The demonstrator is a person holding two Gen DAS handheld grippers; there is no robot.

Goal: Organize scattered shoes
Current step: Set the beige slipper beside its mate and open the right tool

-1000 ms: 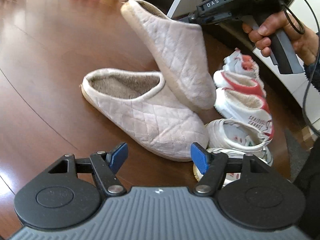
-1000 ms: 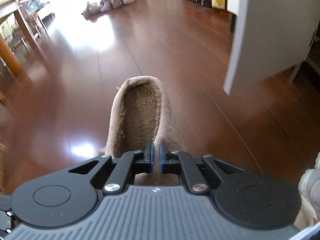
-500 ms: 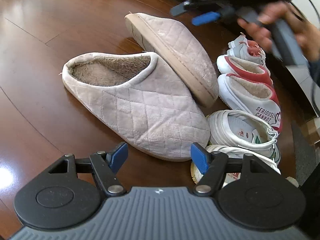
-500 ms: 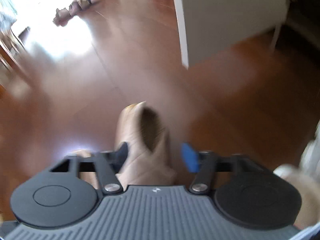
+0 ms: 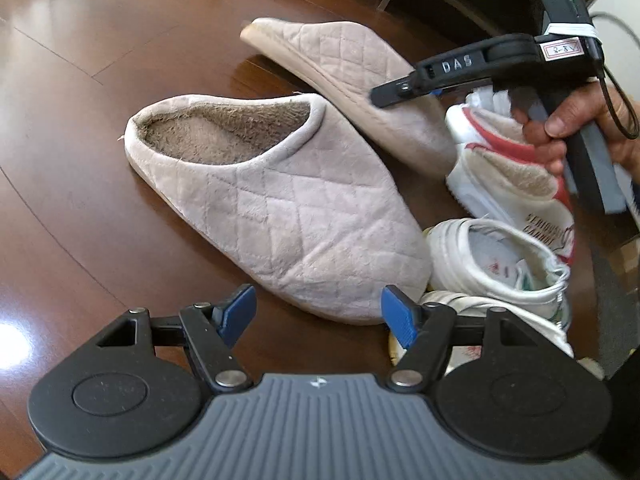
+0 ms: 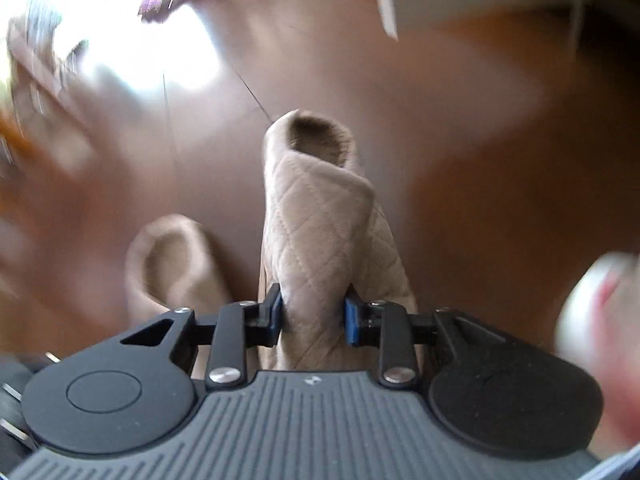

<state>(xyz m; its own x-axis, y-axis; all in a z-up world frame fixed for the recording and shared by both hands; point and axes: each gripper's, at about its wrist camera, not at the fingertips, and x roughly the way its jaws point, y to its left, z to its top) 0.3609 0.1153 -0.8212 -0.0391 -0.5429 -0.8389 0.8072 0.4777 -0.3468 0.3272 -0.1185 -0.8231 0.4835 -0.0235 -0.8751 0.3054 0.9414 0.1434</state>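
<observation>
On the dark wooden floor [image 5: 80,80], the left gripper [image 5: 318,314] hovers with its blue-tipped fingers spread wide and nothing between them, just short of the toe of the near slipper [image 5: 272,196], which lies flat with its furry opening up. The far slipper [image 5: 352,80] rests beside it, tipped on its side so the pale sole edge shows. In the right wrist view — blurred at the edges — the right gripper [image 6: 312,316] pinches this slipper's bunched quilted upper between its pads. Red-trimmed sneakers [image 5: 508,176] and white sneakers [image 5: 496,264] crowd the slippers' toes; a hand [image 5: 576,124] grips the right tool's handle.
</observation>
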